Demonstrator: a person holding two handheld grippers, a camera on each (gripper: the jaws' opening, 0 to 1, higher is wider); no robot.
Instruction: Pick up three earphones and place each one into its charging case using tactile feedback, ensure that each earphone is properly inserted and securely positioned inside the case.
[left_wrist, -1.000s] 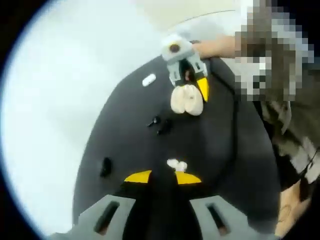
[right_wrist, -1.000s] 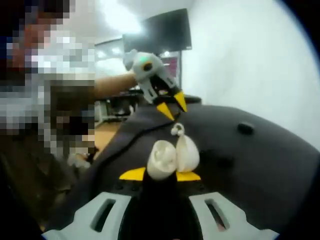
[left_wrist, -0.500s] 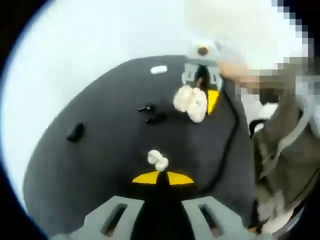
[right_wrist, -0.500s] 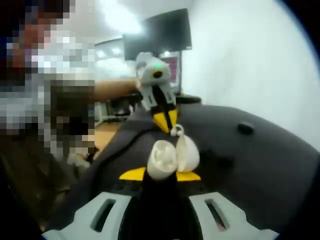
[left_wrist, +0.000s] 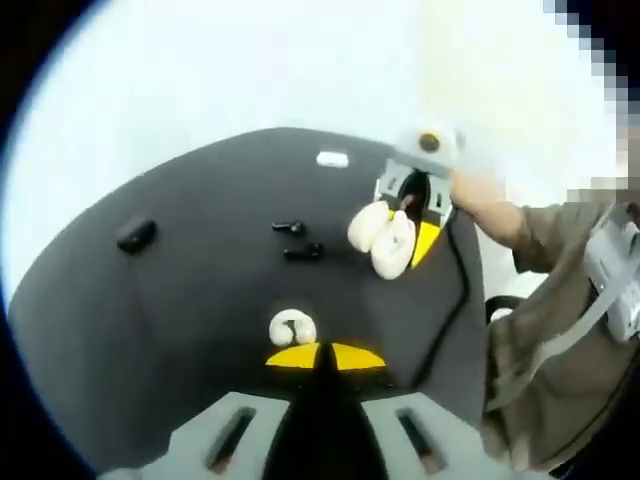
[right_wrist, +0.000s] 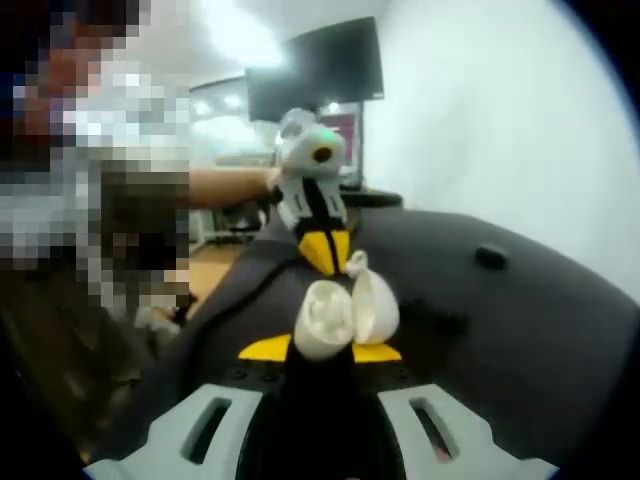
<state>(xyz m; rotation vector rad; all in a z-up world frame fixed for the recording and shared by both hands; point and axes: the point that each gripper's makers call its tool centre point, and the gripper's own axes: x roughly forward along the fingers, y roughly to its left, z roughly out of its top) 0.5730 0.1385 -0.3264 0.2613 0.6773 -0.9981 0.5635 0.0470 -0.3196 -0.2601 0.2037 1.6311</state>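
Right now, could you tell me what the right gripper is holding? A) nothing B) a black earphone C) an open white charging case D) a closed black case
C: the right gripper is shut on the open white charging case, its lid swung apart from its base.

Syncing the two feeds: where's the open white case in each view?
Left gripper view: open white case sits right of centre, held in the right gripper.
Right gripper view: case sits bottom centre, in that view's own jaws.
Shared landmark: white earbud at the left gripper's yellow tips.
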